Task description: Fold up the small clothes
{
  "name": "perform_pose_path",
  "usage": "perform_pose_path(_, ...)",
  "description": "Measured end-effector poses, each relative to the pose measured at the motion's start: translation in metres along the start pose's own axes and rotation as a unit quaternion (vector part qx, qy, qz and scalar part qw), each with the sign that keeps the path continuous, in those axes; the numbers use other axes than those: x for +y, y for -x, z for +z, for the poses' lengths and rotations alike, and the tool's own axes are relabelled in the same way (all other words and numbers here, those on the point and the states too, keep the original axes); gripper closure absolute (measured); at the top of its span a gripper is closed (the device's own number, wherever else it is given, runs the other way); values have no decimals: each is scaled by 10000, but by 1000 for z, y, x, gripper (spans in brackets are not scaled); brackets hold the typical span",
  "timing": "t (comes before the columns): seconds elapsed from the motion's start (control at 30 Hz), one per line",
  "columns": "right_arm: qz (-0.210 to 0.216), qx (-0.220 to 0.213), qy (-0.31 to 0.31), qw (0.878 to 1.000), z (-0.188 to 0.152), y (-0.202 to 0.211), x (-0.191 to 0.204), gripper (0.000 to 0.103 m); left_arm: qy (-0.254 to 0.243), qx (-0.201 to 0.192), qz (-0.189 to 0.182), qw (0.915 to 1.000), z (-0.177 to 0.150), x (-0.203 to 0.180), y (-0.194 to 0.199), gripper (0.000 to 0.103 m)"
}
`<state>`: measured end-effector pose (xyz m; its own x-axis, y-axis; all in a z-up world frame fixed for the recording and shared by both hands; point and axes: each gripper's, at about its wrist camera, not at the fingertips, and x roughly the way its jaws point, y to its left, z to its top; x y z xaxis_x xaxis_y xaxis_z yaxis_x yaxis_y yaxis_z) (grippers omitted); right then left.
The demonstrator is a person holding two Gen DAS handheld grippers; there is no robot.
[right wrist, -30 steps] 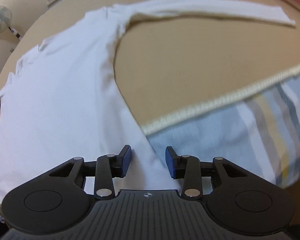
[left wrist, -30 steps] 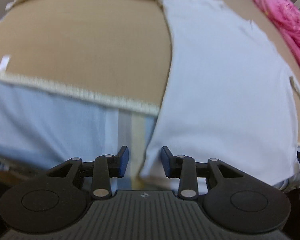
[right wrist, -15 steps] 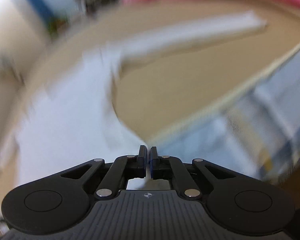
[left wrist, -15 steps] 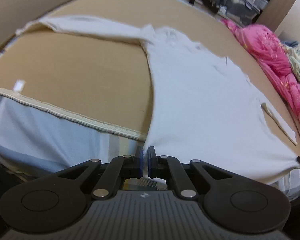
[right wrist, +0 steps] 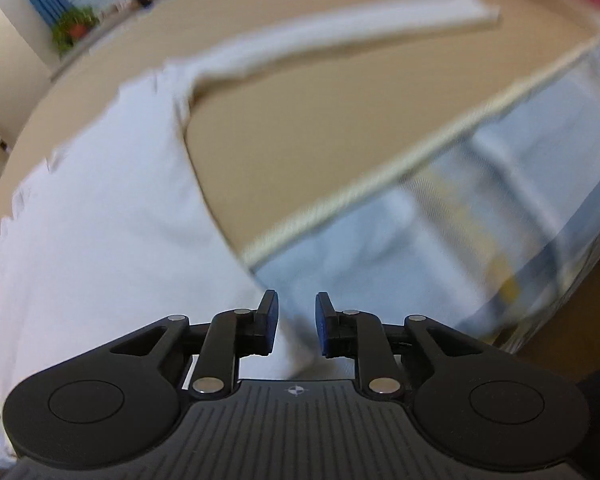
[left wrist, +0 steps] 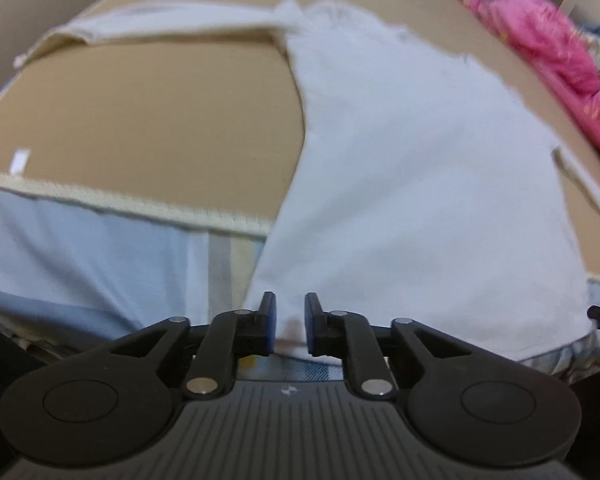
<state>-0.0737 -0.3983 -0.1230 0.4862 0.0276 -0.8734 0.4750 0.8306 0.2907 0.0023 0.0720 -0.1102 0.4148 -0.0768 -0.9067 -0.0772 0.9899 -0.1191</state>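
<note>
A white long-sleeved shirt (left wrist: 412,168) lies flat on a tan bed, its hem hanging over the near edge. It also shows in the right wrist view (right wrist: 100,220), with one sleeve (right wrist: 340,32) stretched to the far right. My left gripper (left wrist: 287,320) is open, its jaws a small gap apart, with the shirt's lower left hem corner between the blue pads. My right gripper (right wrist: 296,322) is open with the lower right hem corner between its pads. Neither grips the cloth.
A tan cover (left wrist: 160,112) with a cream corded edge (left wrist: 132,204) lies over a pale blue striped sheet (left wrist: 80,260). A pink garment (left wrist: 548,52) lies at the far right. A potted plant (right wrist: 74,28) stands far back.
Both grippers were open a second ago, shut on the hem corners half a second ago and lifted, and now have opened again, lower and close to the bed edge.
</note>
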Motion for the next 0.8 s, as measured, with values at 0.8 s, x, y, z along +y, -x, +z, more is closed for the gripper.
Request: perform_pose_path(0.8, -543, -200, 994, 9934, -10, 9, 25, 90, -537, 424, 291, 9972, -11, -28, -14, 75)
